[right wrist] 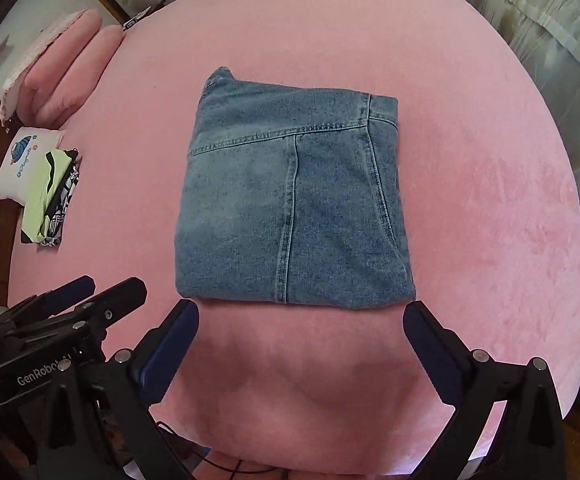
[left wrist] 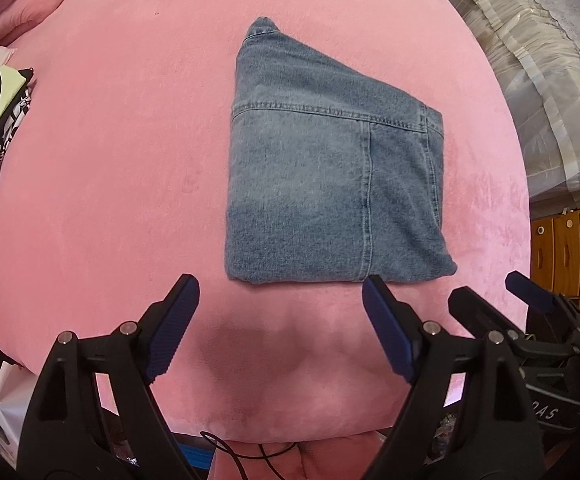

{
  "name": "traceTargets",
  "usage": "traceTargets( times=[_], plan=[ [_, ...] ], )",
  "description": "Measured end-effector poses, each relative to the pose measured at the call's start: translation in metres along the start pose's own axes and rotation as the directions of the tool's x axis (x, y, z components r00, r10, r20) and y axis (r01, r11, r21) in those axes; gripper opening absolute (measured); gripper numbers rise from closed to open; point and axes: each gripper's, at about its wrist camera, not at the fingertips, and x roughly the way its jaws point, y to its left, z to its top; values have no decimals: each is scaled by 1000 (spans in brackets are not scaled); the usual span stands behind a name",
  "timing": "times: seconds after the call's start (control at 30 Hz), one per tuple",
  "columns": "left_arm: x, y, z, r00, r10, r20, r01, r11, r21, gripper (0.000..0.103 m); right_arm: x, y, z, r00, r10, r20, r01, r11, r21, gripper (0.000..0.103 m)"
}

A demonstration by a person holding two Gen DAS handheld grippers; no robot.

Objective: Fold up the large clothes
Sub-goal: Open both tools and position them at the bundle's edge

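1. The jeans lie folded into a thick, roughly square packet on the pink bed, about midway across it and nearer the near edge than the far one.

2. Both tongs hang above the near edge of the bed, pointing steeply down. The left tongs stand open with nothing between them. The right tongs are spread wide and also empty. No pad touches denim in either view.

3. The relation that matters: the packet lies just ahead of both tongs, its near folded edge running crosswise in front of them. From the left view the packet sits ahead and a little to the right, so the left tongs face its left corner. From the right view it spans almost exactly the gap between the fingers.

4. The packet is slightly longer front to back than side to side. A waistband corner sticks out at its far left, and the far edge slants, so that end is less tidy than the near one.

5. The right tongs look the better centred on it; the left stand close beside them, to the left.

6. As I judge it, this garment is folded and let go. What remains is either another halving or moving it to the pile of folded clothes at the left edge of the bed.
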Motion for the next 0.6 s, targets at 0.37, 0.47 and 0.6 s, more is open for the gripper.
traceTargets(
  times=[0.37,0.47,0.6],
  plan=[
    [1,1,9,1000,-27,10,27,1000,-9,82,3,3,5,1000,11,0,-11,1000,-22,103],
    [11,3,13,998,-66,-9,66,998,-15,81,11,-4,7,999,38,-6,-38,999,-8,103],
    [36,4,21,998,-61,-33,61,998,2,81,33,-24,9,994,100,-39,-98,994,57,103]
  ],
)
